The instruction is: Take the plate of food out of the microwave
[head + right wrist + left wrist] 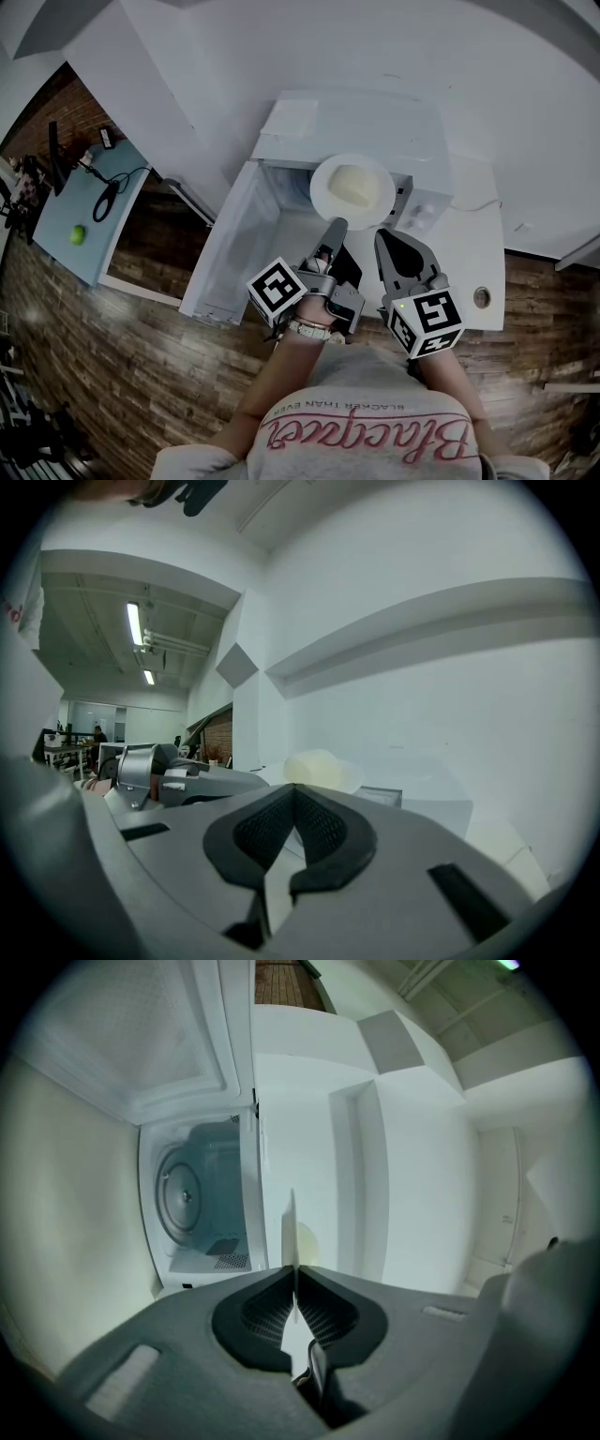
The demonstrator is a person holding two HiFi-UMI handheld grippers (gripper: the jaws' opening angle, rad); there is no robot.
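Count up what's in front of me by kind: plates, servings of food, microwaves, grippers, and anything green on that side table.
plate: 1
food: 1
microwave: 1
grippers: 2, the left gripper and the right gripper
green ball: 1
Total: 6

Looking steeply down from the person's head, one camera takes in the left gripper [336, 225], the right gripper [382, 236] and the open microwave [375, 127] from well above. The left gripper's camera, apparently rolled on its side, stares along its jaws from close in at the plate [291, 1227], seen edge-on, with the microwave's inside at left. The right gripper's camera looks level past the plate toward a white wall [450, 696]. All three views share the plate — the head and right gripper views also share the left gripper.
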